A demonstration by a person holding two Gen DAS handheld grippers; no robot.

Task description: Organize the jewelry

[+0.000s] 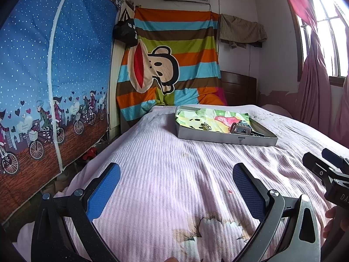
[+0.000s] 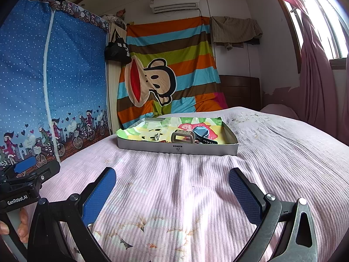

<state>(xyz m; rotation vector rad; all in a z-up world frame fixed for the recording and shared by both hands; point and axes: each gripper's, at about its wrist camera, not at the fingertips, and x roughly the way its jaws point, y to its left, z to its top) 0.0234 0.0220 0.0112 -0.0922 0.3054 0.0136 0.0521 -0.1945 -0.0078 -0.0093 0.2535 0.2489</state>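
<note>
I count one grey box (image 2: pixel 177 149) mid-frame, one beige hair clip (image 2: pixel 182 137) and one blue watch (image 2: pixel 201 132) inside it, plus my two grippers.

Pink ribbed bedspread (image 2: pixel 196 185), grey tray (image 2: pixel 176 149)

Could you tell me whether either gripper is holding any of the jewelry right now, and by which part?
Nothing is held. The left gripper and right gripper are both open over the bedspread, short of the tray.
</note>
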